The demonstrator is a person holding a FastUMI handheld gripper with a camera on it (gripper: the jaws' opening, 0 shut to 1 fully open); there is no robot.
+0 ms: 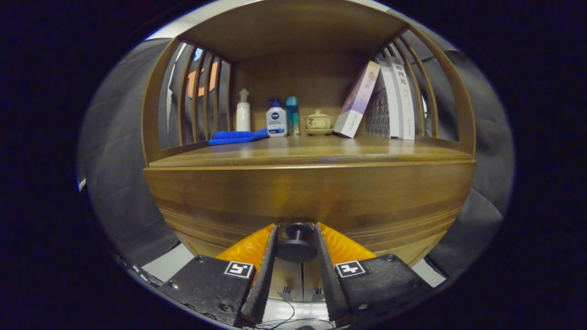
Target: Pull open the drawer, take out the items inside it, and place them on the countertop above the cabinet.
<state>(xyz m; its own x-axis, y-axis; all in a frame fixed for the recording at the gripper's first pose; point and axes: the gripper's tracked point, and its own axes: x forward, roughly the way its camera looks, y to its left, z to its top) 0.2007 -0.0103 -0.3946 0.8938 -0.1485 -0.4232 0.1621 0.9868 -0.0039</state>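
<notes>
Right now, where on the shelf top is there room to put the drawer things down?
The front strip of the countertop is bare, from the blue cloth across to the leaning books. The back is crowded: white pump bottle, lotion bottle, teal bottle and lidded cup. The gripper sits around the drawer knob; I cannot tell whether both fingers press it.
</notes>
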